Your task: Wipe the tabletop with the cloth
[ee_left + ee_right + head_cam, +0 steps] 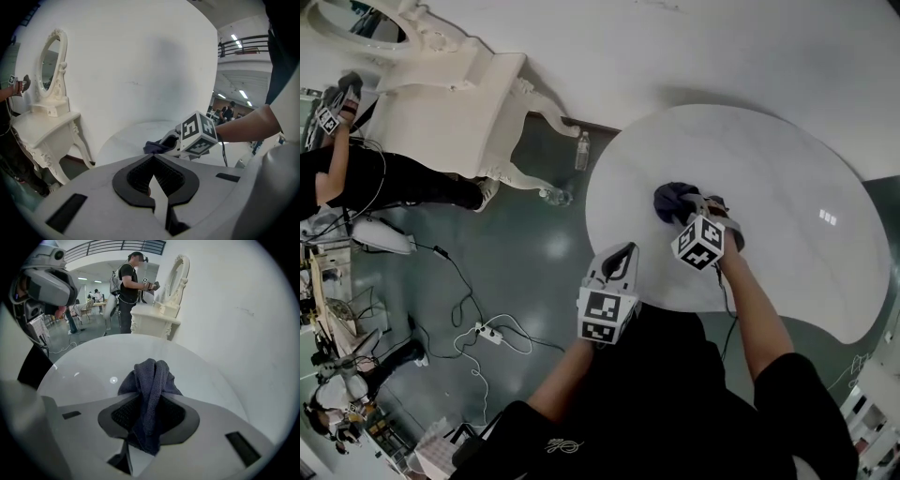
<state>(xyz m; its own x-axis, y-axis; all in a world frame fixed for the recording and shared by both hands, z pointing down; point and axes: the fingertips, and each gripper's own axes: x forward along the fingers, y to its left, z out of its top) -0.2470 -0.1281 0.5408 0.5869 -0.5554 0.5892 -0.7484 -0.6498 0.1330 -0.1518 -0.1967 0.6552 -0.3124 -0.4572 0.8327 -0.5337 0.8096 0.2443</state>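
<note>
The dark grey-blue terry cloth [150, 376] is bunched upright and pinched between the pads of your right claw [150, 408], over the nine o'clock side of the round white table [787, 169] in the head view. Your left claw [152, 159] is closed with nothing in it, at seven o'clock from the cloth, by the table's near edge. A white carved vanity with an oval mirror [450, 94] stands at ten o'clock.
</note>
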